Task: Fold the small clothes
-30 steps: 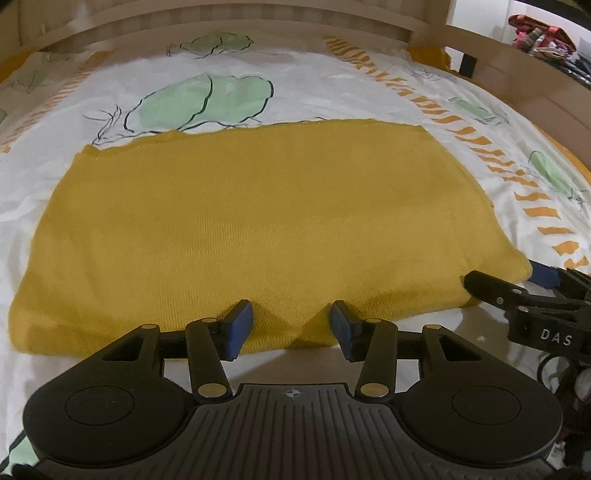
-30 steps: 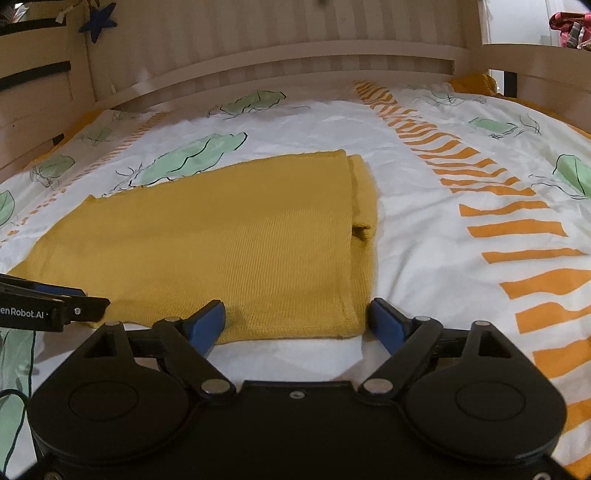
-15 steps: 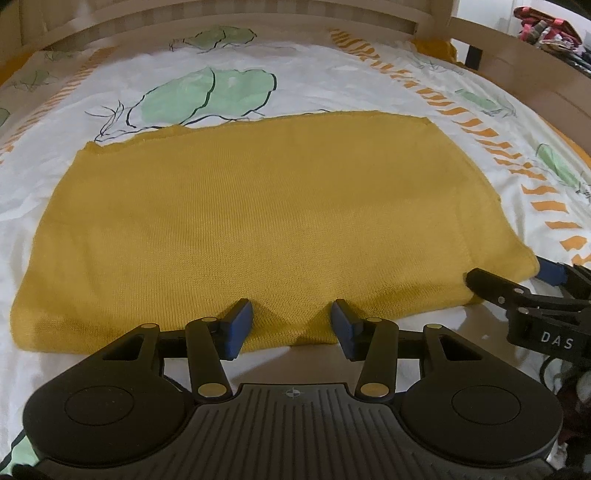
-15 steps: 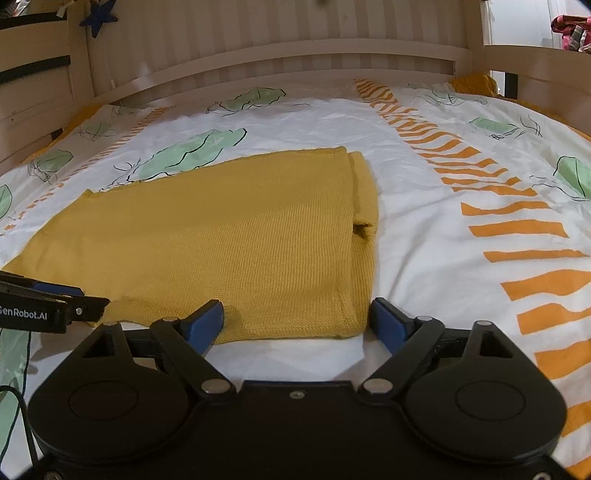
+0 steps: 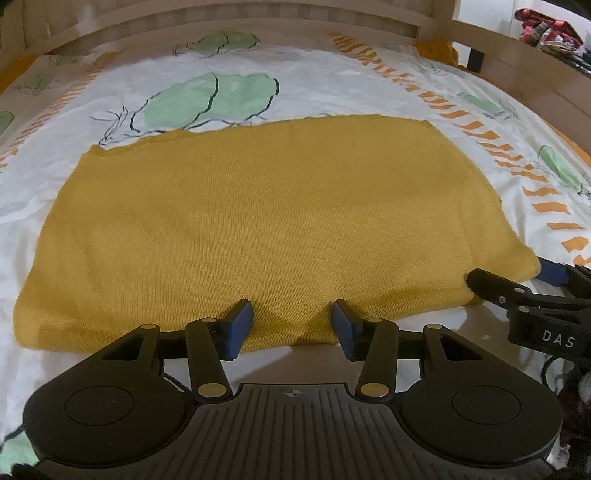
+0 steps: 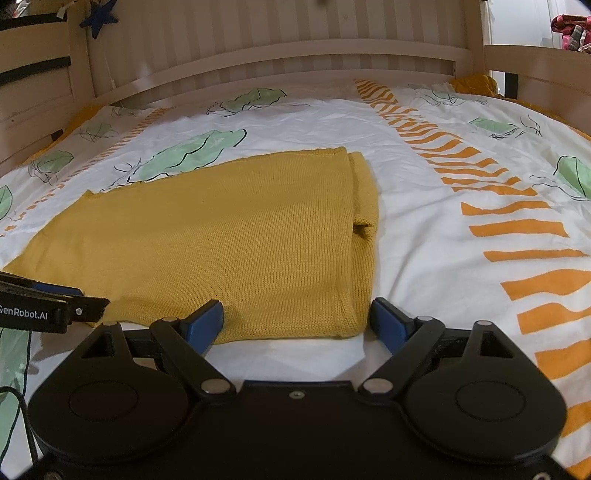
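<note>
A mustard-yellow knit garment [image 5: 266, 221] lies flat and folded on the bed; it also shows in the right wrist view [image 6: 236, 243], with a sleeve tucked along its right side. My left gripper [image 5: 291, 326] is open, its blue pads straddling the garment's near hem. My right gripper [image 6: 297, 319] is open wide around the near right corner of the garment. The right gripper's tips show at the right edge of the left wrist view [image 5: 517, 291], and the left gripper's tip shows at the left of the right wrist view [image 6: 55, 306].
The bed has a white duvet [image 6: 424, 221] with green leaf and orange stripe prints. A wooden headboard [image 6: 280, 48] and side rails [image 5: 517, 62] close in the bed. Clothes sit piled at the far right [image 5: 546, 29].
Both grippers have edged slightly forward and lower toward the garment's near hem. The jaws stay open and the garment has not moved.
</note>
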`<act>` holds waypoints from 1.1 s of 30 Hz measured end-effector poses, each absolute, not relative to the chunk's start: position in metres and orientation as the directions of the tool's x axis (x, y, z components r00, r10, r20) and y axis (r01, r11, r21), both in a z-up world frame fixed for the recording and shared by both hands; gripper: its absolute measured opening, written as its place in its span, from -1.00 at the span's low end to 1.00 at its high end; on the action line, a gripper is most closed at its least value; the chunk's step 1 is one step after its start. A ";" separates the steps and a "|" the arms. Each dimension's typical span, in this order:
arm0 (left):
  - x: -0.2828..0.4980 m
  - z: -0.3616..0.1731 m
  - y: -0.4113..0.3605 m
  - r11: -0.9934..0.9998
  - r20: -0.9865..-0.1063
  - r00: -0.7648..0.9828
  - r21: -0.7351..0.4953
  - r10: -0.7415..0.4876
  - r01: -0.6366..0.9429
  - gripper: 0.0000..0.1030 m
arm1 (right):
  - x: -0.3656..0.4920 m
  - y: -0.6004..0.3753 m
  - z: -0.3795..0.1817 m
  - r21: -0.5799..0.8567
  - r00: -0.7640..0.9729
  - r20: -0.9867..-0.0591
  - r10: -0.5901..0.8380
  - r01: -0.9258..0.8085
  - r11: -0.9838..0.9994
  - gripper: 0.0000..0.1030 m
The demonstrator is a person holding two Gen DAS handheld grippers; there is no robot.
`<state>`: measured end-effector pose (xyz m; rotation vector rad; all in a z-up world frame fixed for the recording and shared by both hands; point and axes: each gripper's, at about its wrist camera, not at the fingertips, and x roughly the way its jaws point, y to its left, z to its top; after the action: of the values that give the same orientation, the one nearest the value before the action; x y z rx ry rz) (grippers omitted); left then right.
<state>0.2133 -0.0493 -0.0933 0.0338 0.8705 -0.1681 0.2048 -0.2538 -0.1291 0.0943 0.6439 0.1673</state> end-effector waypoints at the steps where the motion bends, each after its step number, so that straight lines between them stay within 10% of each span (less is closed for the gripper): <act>1: 0.211 -0.093 -0.048 0.986 -0.757 0.638 -0.040 -0.137 0.164 -0.09 | 0.205 -0.255 -0.129 0.142 0.787 -0.588 0.186 -0.126 0.982 0.70; 12: 0.234 -0.050 -0.025 0.975 -0.692 0.688 -0.182 -0.221 0.131 -0.12 | 0.206 -0.256 -0.128 0.150 0.789 -0.584 0.190 -0.125 0.981 0.70; 33: 0.311 -0.075 -0.030 0.994 -0.776 0.621 -0.070 -0.110 0.088 -0.10 | 0.205 -0.257 -0.128 0.166 0.789 -0.582 0.198 -0.124 0.978 0.70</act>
<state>0.3113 -0.0295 -0.0752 -0.0260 0.8941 -0.1137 0.2054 -0.2574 -0.1276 0.1215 0.6389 0.1738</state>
